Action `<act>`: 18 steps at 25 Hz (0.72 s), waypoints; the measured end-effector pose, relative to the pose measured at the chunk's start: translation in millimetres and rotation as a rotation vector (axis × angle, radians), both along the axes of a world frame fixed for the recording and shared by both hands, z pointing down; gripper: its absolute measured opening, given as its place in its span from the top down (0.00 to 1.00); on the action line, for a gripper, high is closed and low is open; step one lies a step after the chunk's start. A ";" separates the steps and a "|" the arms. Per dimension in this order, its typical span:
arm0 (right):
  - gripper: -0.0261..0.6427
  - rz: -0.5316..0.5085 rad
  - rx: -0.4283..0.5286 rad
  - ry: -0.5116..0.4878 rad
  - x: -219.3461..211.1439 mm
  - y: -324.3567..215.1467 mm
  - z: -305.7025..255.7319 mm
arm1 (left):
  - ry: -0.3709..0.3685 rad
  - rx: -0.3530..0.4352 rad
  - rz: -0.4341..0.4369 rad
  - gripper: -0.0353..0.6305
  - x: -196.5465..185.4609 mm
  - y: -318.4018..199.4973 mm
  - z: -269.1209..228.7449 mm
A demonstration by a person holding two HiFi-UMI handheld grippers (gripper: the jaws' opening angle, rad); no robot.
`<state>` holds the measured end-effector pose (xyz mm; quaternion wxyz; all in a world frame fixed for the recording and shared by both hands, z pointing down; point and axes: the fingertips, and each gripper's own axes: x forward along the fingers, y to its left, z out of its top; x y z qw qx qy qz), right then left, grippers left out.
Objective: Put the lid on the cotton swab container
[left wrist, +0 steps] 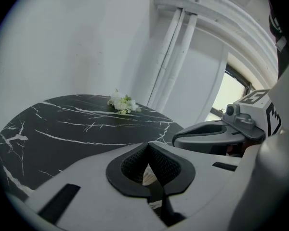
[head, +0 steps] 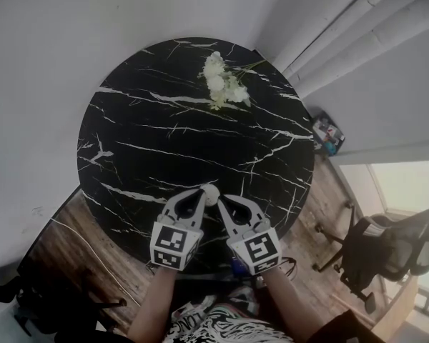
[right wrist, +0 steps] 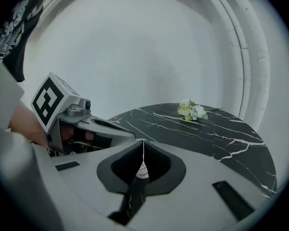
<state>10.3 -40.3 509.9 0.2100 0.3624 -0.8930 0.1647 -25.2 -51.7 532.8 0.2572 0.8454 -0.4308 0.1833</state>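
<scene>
A small white round cotton swab container (head: 210,193) stands near the front edge of the black marble table (head: 150,141). Whether its lid is on cannot be told. My left gripper (head: 199,194) and right gripper (head: 222,202) meet over it from either side, tips almost touching it. Both are shut, with nothing seen between the pads. In the left gripper view the jaws (left wrist: 147,147) close above a pale piece of the container (left wrist: 148,176). In the right gripper view the jaws (right wrist: 143,143) close above its labelled side (right wrist: 142,171).
A bunch of white flowers (head: 224,82) lies at the table's far side. White pipes (head: 357,27) run along the wall at the right. An office chair (head: 393,249) and a small box (head: 327,136) stand on the wooden floor to the right.
</scene>
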 end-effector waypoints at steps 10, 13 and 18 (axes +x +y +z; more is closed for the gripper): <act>0.94 -0.015 -0.005 0.007 -1.8 -0.2 4.8 | 0.013 0.006 -0.003 0.93 1.4 -1.9 -0.7; 0.93 -0.019 -0.012 0.012 -2.1 0.9 7.4 | 0.020 0.003 -0.004 0.93 1.3 -1.3 -0.9; 0.93 -0.015 -0.019 0.005 -1.6 0.6 8.4 | 0.023 0.008 -0.007 0.93 1.7 -2.2 -1.9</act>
